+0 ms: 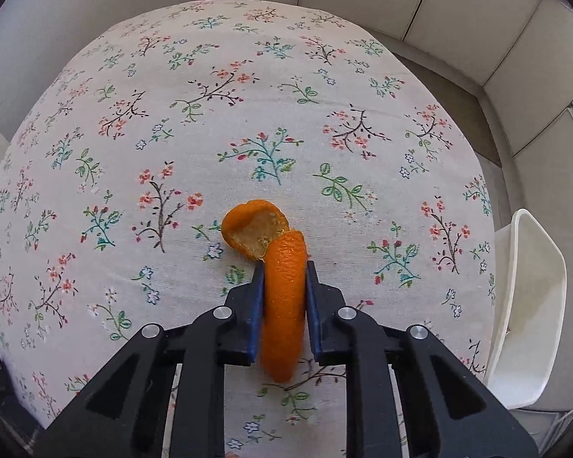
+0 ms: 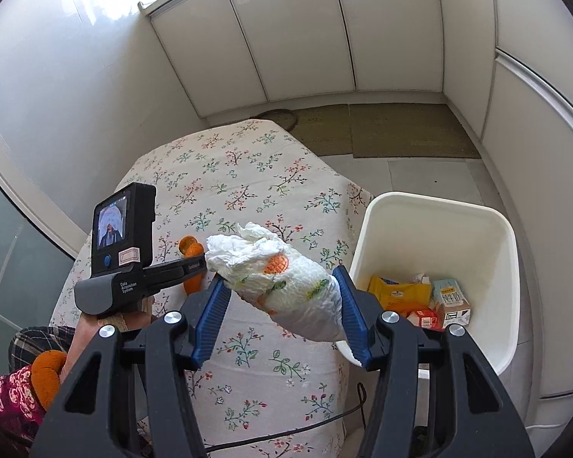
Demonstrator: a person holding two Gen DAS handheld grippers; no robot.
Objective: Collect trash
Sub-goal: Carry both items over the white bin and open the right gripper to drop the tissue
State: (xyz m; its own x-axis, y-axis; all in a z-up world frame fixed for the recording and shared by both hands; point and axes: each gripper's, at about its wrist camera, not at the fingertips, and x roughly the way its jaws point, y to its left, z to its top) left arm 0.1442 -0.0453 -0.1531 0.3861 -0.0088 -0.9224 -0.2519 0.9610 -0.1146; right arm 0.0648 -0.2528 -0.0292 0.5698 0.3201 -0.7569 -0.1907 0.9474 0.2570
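Observation:
My left gripper (image 1: 285,269) is shut on a long orange peel (image 1: 284,305), held just above the floral tablecloth (image 1: 210,122); the peel's curled end (image 1: 254,229) sticks out past the fingertips. In the right wrist view the left gripper (image 2: 200,257) with the peel (image 2: 190,246) is over the table's left part. My right gripper (image 2: 279,276) is shut on a crumpled white paper towel (image 2: 282,282) with printed spots, held above the table near the white trash bin (image 2: 506,267).
The bin stands on the floor to the right of the table and holds several cartons and wrappers (image 2: 420,299). It also shows in the left wrist view (image 1: 531,305). White cabinets (image 2: 286,38) line the far wall. A black cable (image 2: 324,420) hangs by the table's near edge.

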